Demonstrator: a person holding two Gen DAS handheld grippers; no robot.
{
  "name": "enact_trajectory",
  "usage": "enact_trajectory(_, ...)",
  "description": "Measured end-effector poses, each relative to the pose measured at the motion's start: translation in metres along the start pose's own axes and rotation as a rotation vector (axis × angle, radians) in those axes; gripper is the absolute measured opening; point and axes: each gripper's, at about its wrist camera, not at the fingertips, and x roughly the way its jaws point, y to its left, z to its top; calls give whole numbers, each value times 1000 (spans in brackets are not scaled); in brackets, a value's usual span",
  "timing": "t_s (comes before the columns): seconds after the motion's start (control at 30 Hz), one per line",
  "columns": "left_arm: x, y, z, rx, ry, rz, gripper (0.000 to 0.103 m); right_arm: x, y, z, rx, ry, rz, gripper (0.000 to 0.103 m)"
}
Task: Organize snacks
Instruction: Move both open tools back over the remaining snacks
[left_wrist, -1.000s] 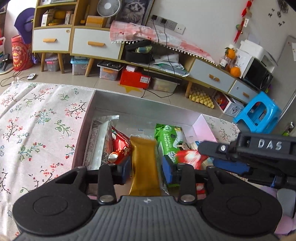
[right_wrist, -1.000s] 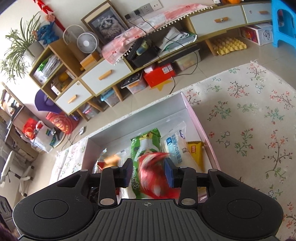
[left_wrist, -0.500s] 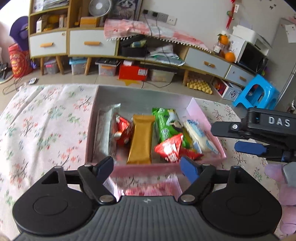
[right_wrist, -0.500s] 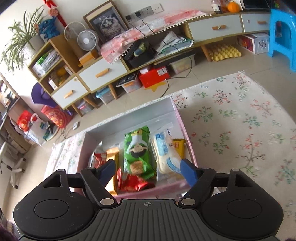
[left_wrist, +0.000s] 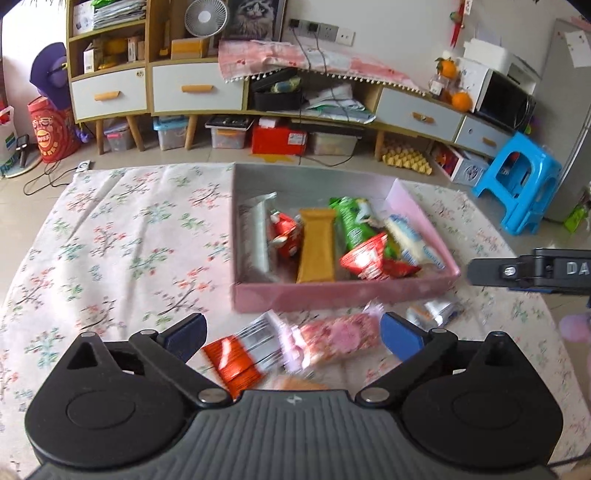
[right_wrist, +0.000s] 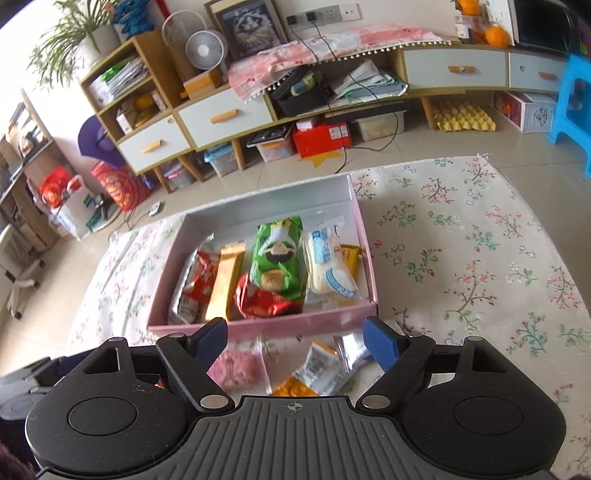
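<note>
The left tool (left_wrist: 291, 332) hangs above the flowered cloth surface (left_wrist: 122, 251) with its blue pads spread wide, having just been opening, and nothing is clamped between them; below the gap lie a blurred orange-and-silver foil packet (left_wrist: 236, 356) and a pink speckled clear-wrapped snack (left_wrist: 336, 338), both loose on the cloth just outside the box. The shallow pink cardboard box (left_wrist: 340, 293) sits toward twelve o'clock from that tool, and inside it, side by side, are a silver-white long wrapper (left_wrist: 255, 240), a small red packet (left_wrist: 286, 236), a tan gold bar wrapper (left_wrist: 316, 251), a green biscuit packet (left_wrist: 351, 225), a crumpled red foil packet (left_wrist: 369, 258) and a white-and-blue bread packet (left_wrist: 406, 240). The right tool (right_wrist: 295, 341) also stands with its pads apart — empty — while a white-and-orange packet (right_wrist: 317, 369) and a silver foil packet (right_wrist: 351, 354) lie on the cloth beneath it, near the box's near wall. From the right wrist view a yellow packet (right_wrist: 351, 256) shows at the box's right wall, at about one o'clock. The right tool's black arm enters the left wrist view at three o'clock.
</note>
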Motion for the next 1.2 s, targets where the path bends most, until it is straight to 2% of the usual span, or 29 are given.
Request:
enact_trajectory(0.1,-2,8,-6,25,10,22,102,-1,0,-6,-36,4,-19,95)
enact_trajectory(0.4,1,33,-32,98,80,78,102,12,-1,-28,-120,88,-60,95)
enact_trajectory(0.7,9,25,-54,136,135,25,102,28,9,-49,-222,153,-111,95)
enact_trajectory(0.9,20,3,-59,173,136,-6,101,45,9,-48,-176,161,-114,95)
enact_trajectory(1.07,25,-13,-60,201,126,-37,94,60,-1,-41,-75,153,-110,95)
enact_trajectory(1.2,27,-23,-60,229,116,-57,89,74,-2,-41,-81,135,-150,95)
